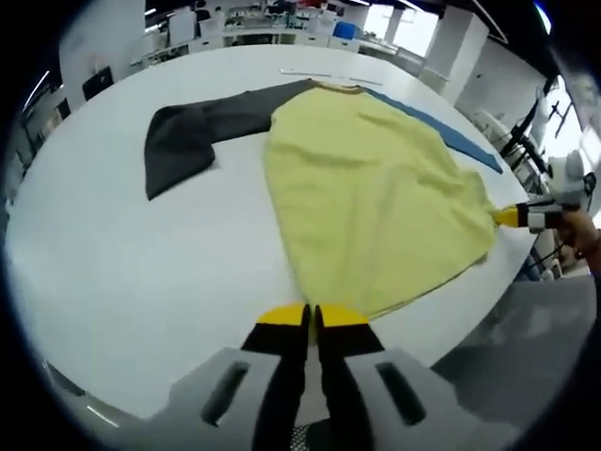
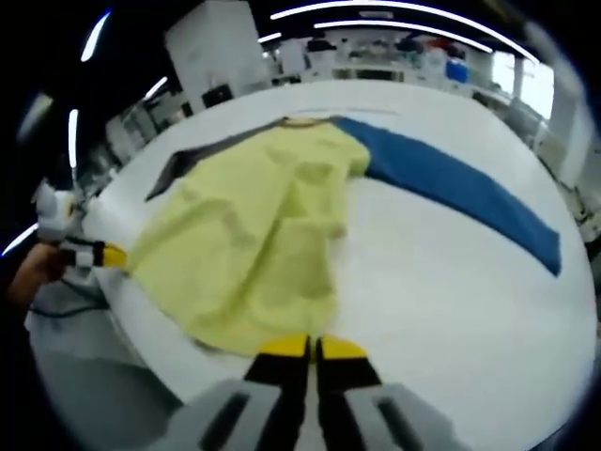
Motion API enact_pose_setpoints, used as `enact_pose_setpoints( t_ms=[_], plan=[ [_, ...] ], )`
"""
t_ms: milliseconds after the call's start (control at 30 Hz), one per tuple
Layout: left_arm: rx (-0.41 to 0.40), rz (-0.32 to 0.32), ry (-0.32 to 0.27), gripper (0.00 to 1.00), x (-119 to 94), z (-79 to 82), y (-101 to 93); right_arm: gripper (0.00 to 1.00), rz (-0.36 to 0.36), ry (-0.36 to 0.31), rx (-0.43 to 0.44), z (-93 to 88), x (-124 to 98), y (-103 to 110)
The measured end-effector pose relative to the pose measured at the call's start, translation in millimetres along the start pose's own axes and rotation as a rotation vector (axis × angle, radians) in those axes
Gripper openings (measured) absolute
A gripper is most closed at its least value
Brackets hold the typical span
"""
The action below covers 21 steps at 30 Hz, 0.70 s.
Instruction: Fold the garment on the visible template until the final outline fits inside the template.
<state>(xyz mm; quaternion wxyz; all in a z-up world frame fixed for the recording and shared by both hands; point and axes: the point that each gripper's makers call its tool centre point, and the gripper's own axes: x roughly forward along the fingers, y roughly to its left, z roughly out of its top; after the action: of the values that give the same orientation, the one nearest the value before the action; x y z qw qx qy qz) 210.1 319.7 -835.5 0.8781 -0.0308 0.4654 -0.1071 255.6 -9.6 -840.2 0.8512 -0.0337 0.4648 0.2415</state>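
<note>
Left gripper (image 1: 312,318) and right gripper (image 2: 312,349) are each pinching a hem corner of the garment (image 1: 376,202), jaws pressed together on cloth at the table's (image 1: 141,291) near edge. The garment's long axis is running away toward the far edge, leaving open room beyond the collar.

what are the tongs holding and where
Both tongs, left and right, are shut on the shirt, each pinching its bottom hem at a corner.
</note>
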Motion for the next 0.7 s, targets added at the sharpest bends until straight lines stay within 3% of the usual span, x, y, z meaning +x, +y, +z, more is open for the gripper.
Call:
enact_pose_setpoints(
  t_ms=[367, 533, 700],
  plan=[
    [0.023, -0.007, -0.017, 0.00, -9, 1.1, 8.4, 0.00, -0.011, -0.020, 0.054, -14.3, -24, -6],
    [0.079, 0.007, 0.029, 0.00, -11, -12.7, 6.7, 0.00, -0.012, -0.007, 0.085, -27.6, -26, -1],
    [0.066, 0.015, 0.062, 0.00, -13, -24.1, 7.8, 0.00, -0.016, 0.014, 0.093, -40.6, -23, 3]
  ],
)
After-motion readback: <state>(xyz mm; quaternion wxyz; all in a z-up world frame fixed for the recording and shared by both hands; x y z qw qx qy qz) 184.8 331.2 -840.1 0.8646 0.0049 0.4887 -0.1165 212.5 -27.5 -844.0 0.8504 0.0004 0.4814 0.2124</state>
